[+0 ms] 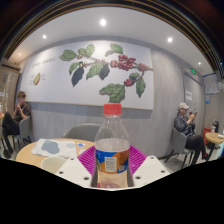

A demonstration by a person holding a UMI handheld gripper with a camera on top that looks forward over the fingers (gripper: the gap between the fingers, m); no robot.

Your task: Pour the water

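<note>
White wall (165, 75) fills the room far beyond the jaws, bearing a large painted mural of green leaves and red berries (105, 68) straight ahead and above the fingers. Over it runs a pale ceiling with small round recessed lights (102, 21). Well beyond the left finger a seated person (14, 118) shows at the side of the room, and well beyond the right finger another seated person in a cap (186, 125) leans forward on a chair. Nearer, just beyond the left finger, lies a light wooden round table (30, 158) carrying a sheet of white and blue paper (58, 147), with a grey chair back (80, 130) behind it.

Between the fingers stands the clear plastic water bottle with a red screw cap and a blue and orange label (112, 148), upright and close in, its cap rising above the fingertips. The gripper (112, 166) has its white fingers either side of the bottle, the magenta pads (88, 158) lying against the label on both flanks, so the jaws are clenched on the bottle's body. The bottle's base is hidden below the fingers.
</note>
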